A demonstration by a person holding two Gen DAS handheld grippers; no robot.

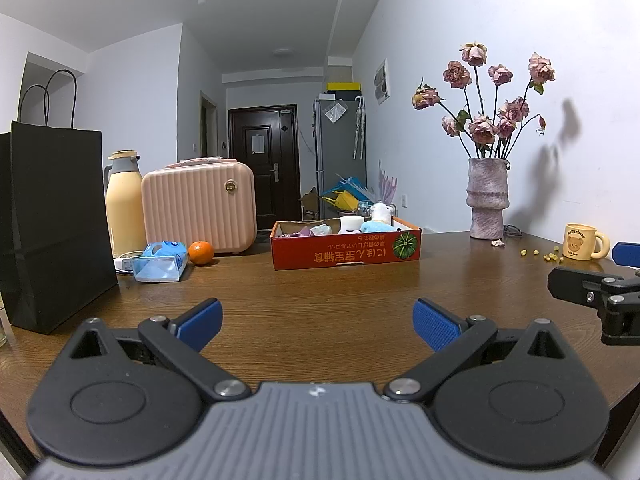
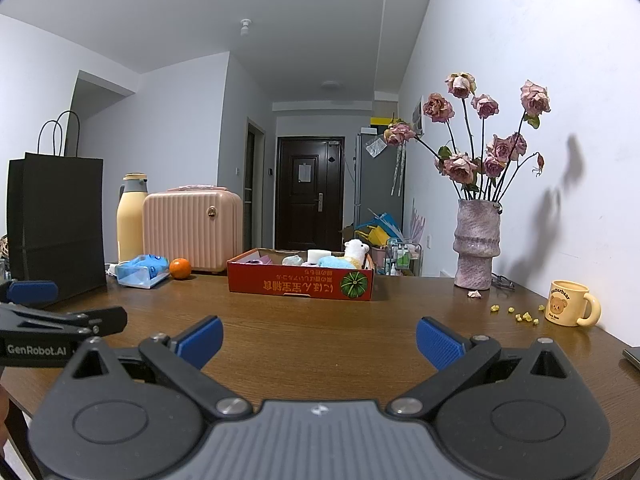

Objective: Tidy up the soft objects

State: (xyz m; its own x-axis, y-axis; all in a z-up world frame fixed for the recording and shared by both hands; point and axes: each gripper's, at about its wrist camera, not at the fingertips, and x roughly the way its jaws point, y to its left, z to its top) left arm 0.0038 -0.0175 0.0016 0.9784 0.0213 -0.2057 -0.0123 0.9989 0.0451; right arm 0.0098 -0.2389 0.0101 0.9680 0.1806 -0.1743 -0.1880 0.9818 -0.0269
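left claw (image 1: pixel 316 324) spread, right claw (image 2: pixel 319 342) spread

A black paper bag (image 1: pixel 52 216), thermos (image 1: pixel 124 200), pink suitcase (image 1: pixel 198 208), vase (image 1: pixel 487 200) and mug (image 1: pixel 582 241).

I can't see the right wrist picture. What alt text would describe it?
Open blue-tipped tongs hover empty over a wooden table, facing a red cardboard box of soft toys. A vase of dried roses and a yellow bear mug stand to the right.
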